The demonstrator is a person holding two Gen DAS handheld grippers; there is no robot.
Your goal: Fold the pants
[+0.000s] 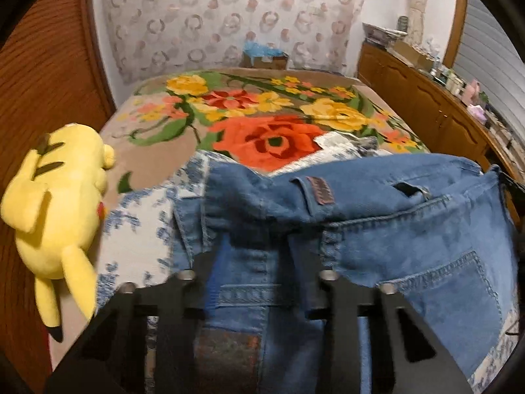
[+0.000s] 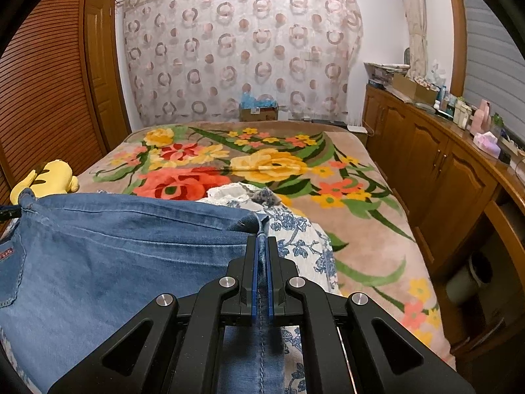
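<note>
Here the jeans (image 2: pixel 115 246) lie spread over a blue-patterned cloth (image 2: pixel 302 243) on the flowered bed (image 2: pixel 377 197), their waistband lifted. The right gripper (image 2: pixel 261 256) is clamped tight on a seam edge. The left gripper (image 1: pixel 259 256) sits partly closed around bunched denim — its fingertips are buried, so real grip is unclear. A loose hold there could drop that corner and skew the fold.

Blue jeans (image 2: pixel 115 246), waistband raised (rumpled), on bed
</note>
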